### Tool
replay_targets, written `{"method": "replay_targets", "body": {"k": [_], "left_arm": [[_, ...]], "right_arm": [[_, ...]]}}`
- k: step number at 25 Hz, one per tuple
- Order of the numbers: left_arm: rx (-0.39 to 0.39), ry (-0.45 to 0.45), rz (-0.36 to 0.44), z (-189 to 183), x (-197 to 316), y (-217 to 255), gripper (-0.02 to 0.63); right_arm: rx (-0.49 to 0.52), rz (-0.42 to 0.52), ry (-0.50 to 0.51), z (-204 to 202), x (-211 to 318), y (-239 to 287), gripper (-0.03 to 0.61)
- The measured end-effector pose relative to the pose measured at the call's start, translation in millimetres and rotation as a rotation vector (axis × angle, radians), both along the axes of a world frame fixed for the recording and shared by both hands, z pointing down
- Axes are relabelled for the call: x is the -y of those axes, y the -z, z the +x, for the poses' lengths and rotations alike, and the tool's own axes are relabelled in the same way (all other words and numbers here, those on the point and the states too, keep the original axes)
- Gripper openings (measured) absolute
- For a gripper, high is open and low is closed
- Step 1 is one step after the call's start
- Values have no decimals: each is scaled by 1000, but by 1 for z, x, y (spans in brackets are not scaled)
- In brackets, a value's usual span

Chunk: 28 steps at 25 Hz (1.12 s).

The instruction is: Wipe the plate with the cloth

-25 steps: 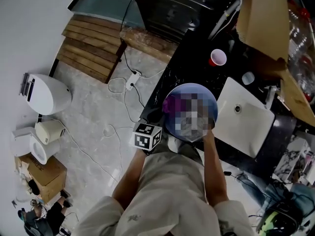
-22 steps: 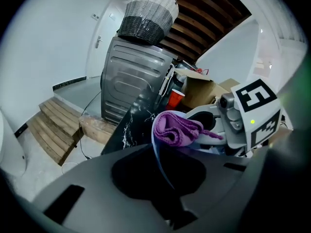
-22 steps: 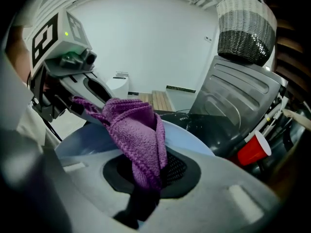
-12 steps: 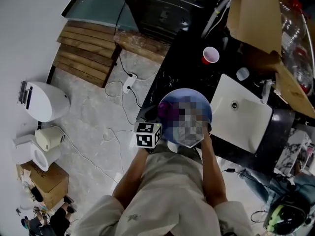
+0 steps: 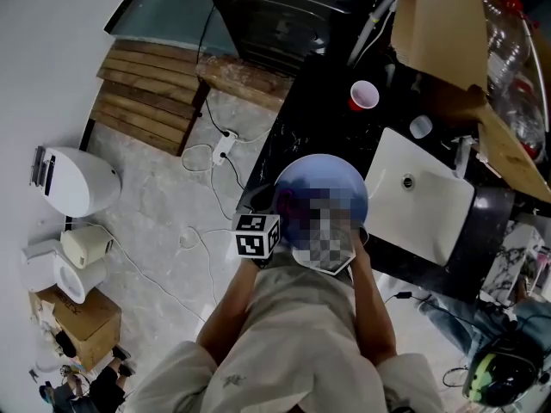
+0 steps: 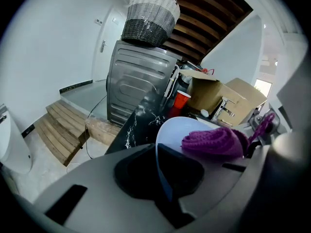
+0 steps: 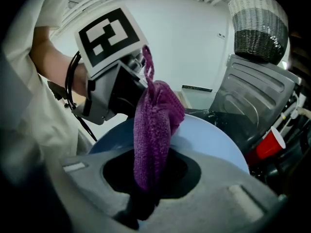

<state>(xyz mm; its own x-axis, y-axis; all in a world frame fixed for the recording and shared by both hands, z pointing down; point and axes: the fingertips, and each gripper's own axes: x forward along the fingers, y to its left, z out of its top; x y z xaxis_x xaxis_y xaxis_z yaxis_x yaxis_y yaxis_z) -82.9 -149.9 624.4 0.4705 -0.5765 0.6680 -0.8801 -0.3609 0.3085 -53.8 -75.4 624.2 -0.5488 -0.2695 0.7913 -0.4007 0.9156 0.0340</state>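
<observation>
The left gripper's (image 6: 163,178) jaws are pressed together on the near rim of a pale-blue round plate (image 6: 177,130), which shows edge-on between them. The right gripper's (image 7: 146,188) jaws pinch one end of a purple knitted cloth (image 7: 153,125). From there the cloth runs up and lies bunched against the plate's face, its far end close to the left gripper's body.

In the head view the plate is held tilted just in front of the person, above the near edge of a black marble-patterned countertop (image 5: 318,101). The left gripper's marker cube (image 5: 257,237) sits just left of the plate. A white rectangular sink (image 5: 417,205) is set in the counter to the plate's right. Farther off stand a red plastic cup (image 5: 363,95) and a brown cardboard box (image 5: 439,24). Beyond the counter's far end a grey-and-white wicker basket (image 6: 149,16) sits on a steel appliance (image 6: 136,81).
</observation>
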Motion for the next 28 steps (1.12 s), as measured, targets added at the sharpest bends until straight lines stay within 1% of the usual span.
{"method": "replay_targets", "body": {"k": [7, 13, 21, 28], "left_arm": [[4, -1, 3, 0, 0, -1, 14], [8, -5, 5, -1, -1, -1, 14], [10, -10, 9, 0, -2, -1, 14], [7, -5, 10, 0, -3, -1, 14]], "right_arm": [[-16, -34, 1, 10, -20, -2, 61], [-44, -43, -23, 21, -27, -3, 61], [-87, -44, -107, 46, -23, -5, 61], [-114, -32, -168, 60, -12, -7, 61]]}}
